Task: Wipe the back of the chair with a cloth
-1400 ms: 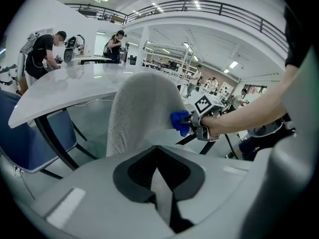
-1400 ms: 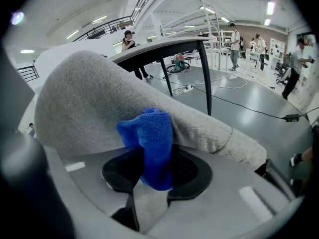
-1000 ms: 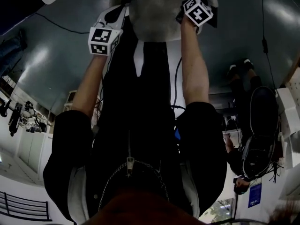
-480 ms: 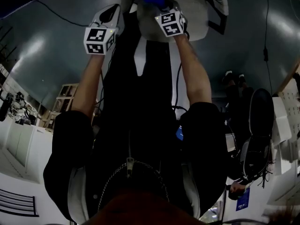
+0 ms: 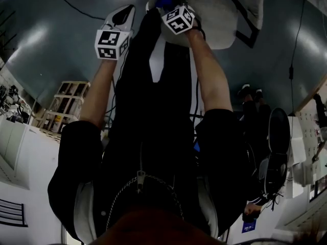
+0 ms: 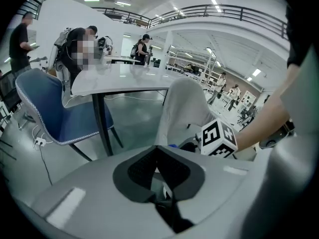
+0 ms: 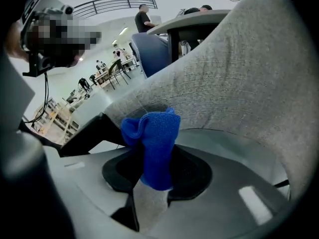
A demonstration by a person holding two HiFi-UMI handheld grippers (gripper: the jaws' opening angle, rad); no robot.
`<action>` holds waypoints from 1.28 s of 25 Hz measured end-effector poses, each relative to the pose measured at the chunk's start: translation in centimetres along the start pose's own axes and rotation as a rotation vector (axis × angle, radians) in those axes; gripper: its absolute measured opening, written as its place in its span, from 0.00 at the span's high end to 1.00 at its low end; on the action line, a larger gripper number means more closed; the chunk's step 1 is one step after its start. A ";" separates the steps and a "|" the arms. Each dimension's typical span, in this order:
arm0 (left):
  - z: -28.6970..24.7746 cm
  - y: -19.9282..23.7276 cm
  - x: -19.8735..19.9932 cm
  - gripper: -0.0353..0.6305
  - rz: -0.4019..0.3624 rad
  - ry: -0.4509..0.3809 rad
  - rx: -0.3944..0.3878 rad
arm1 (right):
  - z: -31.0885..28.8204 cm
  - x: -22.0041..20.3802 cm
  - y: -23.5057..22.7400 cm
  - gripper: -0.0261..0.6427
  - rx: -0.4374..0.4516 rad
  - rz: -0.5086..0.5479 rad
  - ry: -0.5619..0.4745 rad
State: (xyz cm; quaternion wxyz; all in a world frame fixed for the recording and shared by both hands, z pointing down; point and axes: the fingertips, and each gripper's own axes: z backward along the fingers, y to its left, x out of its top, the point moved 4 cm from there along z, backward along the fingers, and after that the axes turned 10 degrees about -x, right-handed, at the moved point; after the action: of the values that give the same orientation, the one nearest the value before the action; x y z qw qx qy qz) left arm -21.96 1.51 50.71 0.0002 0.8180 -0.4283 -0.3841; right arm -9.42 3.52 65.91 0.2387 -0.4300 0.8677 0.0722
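Here, the wiping step appears in hand: the right tongs (image 7: 155, 171) pinch a blue cloth (image 7: 153, 138) against the grey chair back (image 7: 239, 83), which fills the frame's upper right. The left tongs (image 6: 158, 176) are closed and empty. The next move likely calls for a steady sweep across the fabric.

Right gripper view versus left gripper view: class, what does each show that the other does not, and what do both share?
Only the right gripper view shows the right gripper shut on a blue cloth, held close to the grey chair back. Only the left gripper view shows the left gripper with its jaws together and nothing between them, the right gripper's marker cube, a blue chair and a white table. Both show the grey chair back and a railed balcony behind.
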 end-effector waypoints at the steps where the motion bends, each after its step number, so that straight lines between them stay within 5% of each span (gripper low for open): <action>1: 0.0 0.2 -0.3 0.93 0.002 0.001 0.000 | -0.5 0.1 -0.4 0.76 -0.007 -0.005 0.007; 13: 0.7 1.7 -1.0 0.93 -0.011 0.010 -0.010 | -1.8 2.3 -6.0 0.76 -0.078 -0.131 0.012; 26: -1.0 0.9 -0.2 0.93 -0.047 0.032 -0.047 | -0.2 1.0 -14.3 0.76 -0.235 -0.588 -0.068; 32: -2.2 0.4 0.5 0.93 -0.065 0.045 -0.064 | 1.0 -0.2 -17.5 0.76 -0.298 -0.705 -0.092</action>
State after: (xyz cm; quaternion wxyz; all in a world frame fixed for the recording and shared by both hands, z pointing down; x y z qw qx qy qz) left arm -20.68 0.18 52.04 0.0236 0.8395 -0.3890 -0.3787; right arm 4.71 -6.87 66.49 0.2224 -0.7282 0.6351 0.1300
